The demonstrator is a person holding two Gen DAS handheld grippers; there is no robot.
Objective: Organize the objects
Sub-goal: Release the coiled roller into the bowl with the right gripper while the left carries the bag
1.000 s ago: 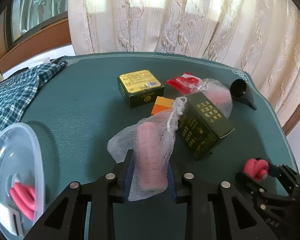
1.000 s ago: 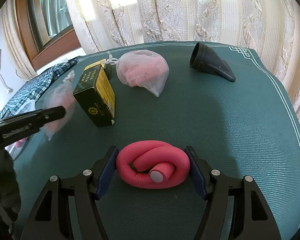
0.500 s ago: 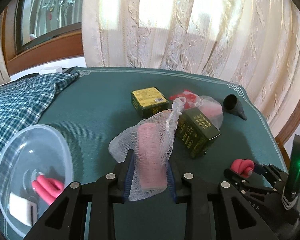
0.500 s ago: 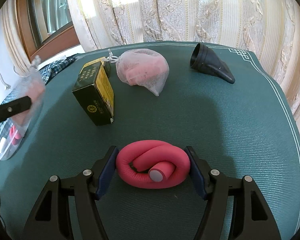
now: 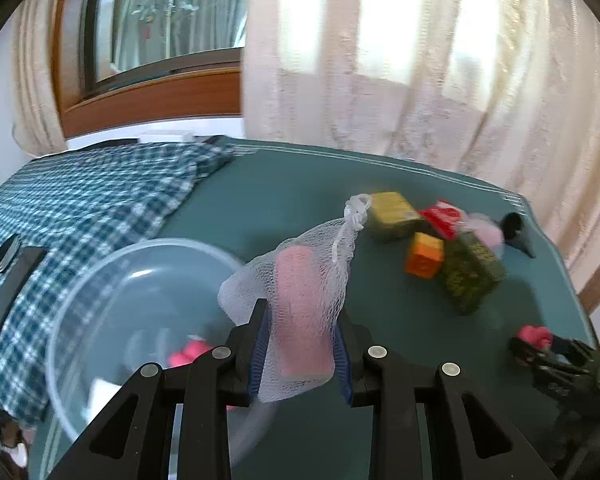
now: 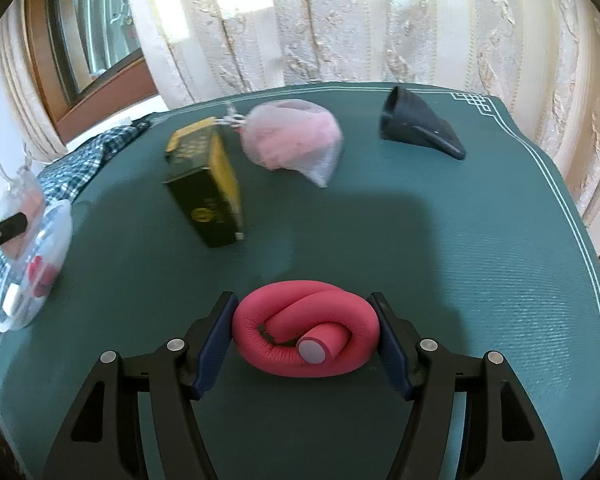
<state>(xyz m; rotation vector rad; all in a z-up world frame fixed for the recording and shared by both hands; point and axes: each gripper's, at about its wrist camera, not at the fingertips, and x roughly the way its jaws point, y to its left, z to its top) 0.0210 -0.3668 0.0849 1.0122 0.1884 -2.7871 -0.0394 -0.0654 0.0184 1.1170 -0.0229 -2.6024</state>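
My left gripper [image 5: 302, 350] is shut on a white mesh bag with a pink roll inside [image 5: 304, 304], held in the air beside and slightly above a clear plastic bowl [image 5: 112, 288]. The bowl holds a pink piece [image 5: 190, 352] and something white. My right gripper [image 6: 306, 344] is shut on a coiled red foam tube [image 6: 306, 336] just over the green table [image 6: 480, 260]. In the right wrist view the bowl [image 6: 36, 264] sits at the far left with the left gripper's fingertip [image 6: 4, 230] over it.
Further back on the table lie a dark green box [image 6: 206, 184], a second mesh bag of pink things [image 6: 294, 140], a black funnel-shaped piece [image 6: 416, 128], an orange block [image 5: 424, 256], a yellow-topped box [image 5: 394, 214] and a red packet [image 5: 444, 216]. A checked cloth [image 5: 84, 208] covers the left.
My left gripper has swung left and risen with the mesh bag, bringing the clear bowl toward the middle of its view. The right gripper has kept its hold on the red tube, nearly still.
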